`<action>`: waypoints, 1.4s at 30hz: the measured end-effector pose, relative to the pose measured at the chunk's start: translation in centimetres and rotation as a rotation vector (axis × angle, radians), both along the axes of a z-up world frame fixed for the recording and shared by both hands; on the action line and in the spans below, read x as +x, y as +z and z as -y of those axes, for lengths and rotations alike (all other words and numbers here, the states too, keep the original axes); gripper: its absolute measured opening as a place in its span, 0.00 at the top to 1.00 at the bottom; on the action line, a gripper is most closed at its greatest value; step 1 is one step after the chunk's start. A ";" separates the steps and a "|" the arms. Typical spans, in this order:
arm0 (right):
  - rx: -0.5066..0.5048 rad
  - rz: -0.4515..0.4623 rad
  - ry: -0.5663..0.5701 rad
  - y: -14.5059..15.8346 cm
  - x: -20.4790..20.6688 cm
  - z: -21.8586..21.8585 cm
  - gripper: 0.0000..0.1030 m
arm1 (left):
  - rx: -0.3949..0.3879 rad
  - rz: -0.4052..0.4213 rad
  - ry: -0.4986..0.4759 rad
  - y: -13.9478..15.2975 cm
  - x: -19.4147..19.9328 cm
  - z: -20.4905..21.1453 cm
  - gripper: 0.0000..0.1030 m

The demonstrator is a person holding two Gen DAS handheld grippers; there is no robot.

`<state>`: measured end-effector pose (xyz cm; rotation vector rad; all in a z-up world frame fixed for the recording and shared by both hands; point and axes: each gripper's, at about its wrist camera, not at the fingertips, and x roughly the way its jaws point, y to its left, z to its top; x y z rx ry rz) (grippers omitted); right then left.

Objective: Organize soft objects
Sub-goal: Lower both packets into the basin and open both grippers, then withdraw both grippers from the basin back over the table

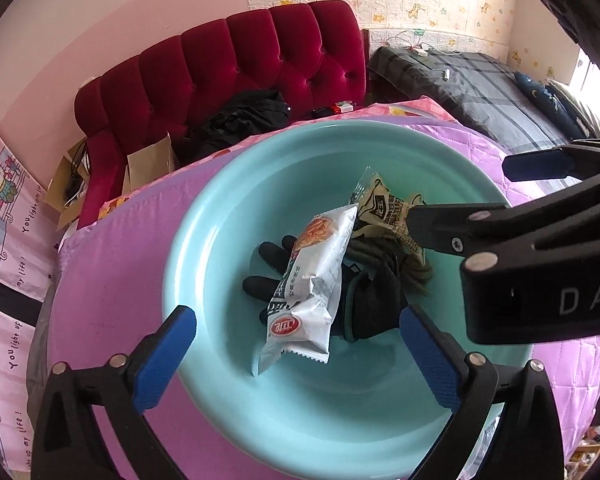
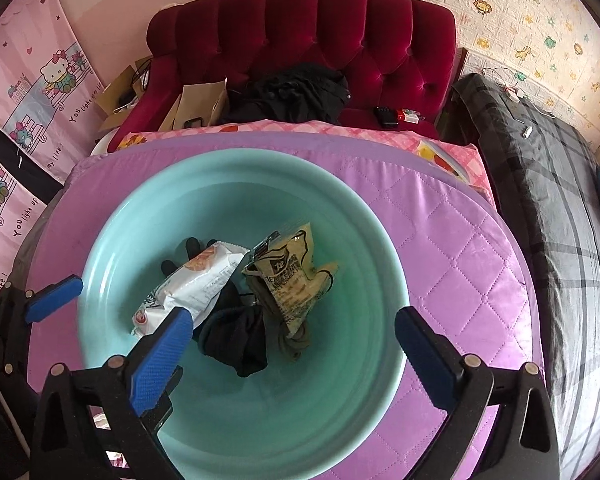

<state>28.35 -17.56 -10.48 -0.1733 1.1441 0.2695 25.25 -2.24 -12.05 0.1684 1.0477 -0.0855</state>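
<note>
Two wide-open grippers are hovering over a basin (image 2: 112, 216) holding soft items.

The left gripper (image 1: 298, 330) and right gripper (image 2: 294, 330) are gripping nothing; a white packet (image 1: 314, 280), tan packet (image 2: 290, 272) and black glove (image 2: 236, 340) are lying piled below, between the fingers. Risk: closing now is likely catching two overlapping items, or the grippers are colliding.

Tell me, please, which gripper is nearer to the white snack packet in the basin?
Left. The left gripper hangs open right above the white snack packet; the right gripper hangs open beside it, over the tan packet.
</note>
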 end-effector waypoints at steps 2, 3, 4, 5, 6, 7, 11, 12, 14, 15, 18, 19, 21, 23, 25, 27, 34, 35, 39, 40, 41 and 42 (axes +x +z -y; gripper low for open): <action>-0.007 0.001 0.001 0.1 -0.7 0.1 0.00 | -0.006 0.007 -0.001 0.4 -0.7 0.0 0.00; -0.013 0.004 0.000 0.2 -1.1 0.2 0.00 | -0.006 0.010 -0.001 0.6 -1.0 0.0 0.00; -0.014 0.006 0.000 0.4 -1.5 0.2 0.00 | -0.002 0.010 -0.004 0.7 -1.4 0.0 0.00; -0.012 0.007 0.001 0.5 -1.8 0.3 0.00 | 0.004 0.012 -0.005 0.9 -1.7 0.1 0.00; -0.011 0.007 0.001 0.7 -2.2 0.4 0.00 | 0.011 0.013 -0.005 1.0 -2.0 0.0 0.00; -0.014 0.008 0.002 0.8 -2.6 0.5 0.00 | 0.015 0.014 -0.004 1.2 -2.4 0.0 0.00; -0.026 0.012 0.010 1.4 -4.2 0.7 0.00 | -0.005 0.014 0.008 2.0 -3.9 -0.5 0.00; -0.031 0.019 0.012 1.6 -4.7 0.7 0.00 | -0.014 0.014 0.010 2.2 -4.3 -0.6 0.00; -0.037 0.027 0.013 2.1 -5.4 0.8 0.00 | -0.008 0.026 0.014 2.7 -5.0 -0.7 0.00; -0.035 0.029 0.012 2.3 -5.8 0.9 0.00 | -0.001 0.032 0.016 2.9 -5.4 -0.7 0.00; -0.035 0.041 0.009 3.1 -7.0 1.1 0.00 | 0.000 0.035 0.020 3.5 -6.6 -1.0 0.00; -0.034 0.044 0.012 3.2 -7.4 1.2 0.00 | -0.004 0.034 0.022 3.6 -7.1 -1.1 0.00; -0.034 0.046 0.015 3.4 -8.0 1.3 0.00 | -0.002 0.039 0.024 3.9 -8.0 -1.1 0.00; -0.038 0.046 0.012 3.5 -8.7 1.4 0.00 | 0.007 0.042 0.020 4.1 -8.9 -1.1 0.00; -0.037 0.053 0.014 3.7 -9.6 1.6 0.00 | 0.007 0.047 0.021 4.4 -9.6 -1.1 0.00; -0.038 0.068 0.015 4.1 -10.4 1.8 0.00 | 0.002 0.055 0.025 4.7 -10.4 -1.2 0.00; -0.026 0.084 0.006 5.0 -13.3 2.4 0.00 | -0.002 0.078 0.025 5.3 -13.3 -1.4 0.00; -0.032 0.090 0.007 5.1 -13.7 2.4 0.00 | -0.003 0.075 0.026 5.3 -13.7 -1.5 0.00; -0.030 0.103 0.010 5.2 -15.2 2.7 0.00 | -0.006 0.079 0.038 5.0 -15.6 -1.8 0.00; -0.030 0.109 0.011 5.2 -15.7 2.9 0.00 | -0.007 0.083 0.043 5.0 -16.0 -1.9 0.00; -0.030 0.115 0.012 5.2 -16.1 3.0 0.00 | -0.008 0.083 0.047 4.9 -16.3 -2.0 0.00; -0.031 0.117 0.014 5.2 -16.4 3.1 0.00 | -0.012 0.082 0.050 4.8 -16.7 -2.1 0.00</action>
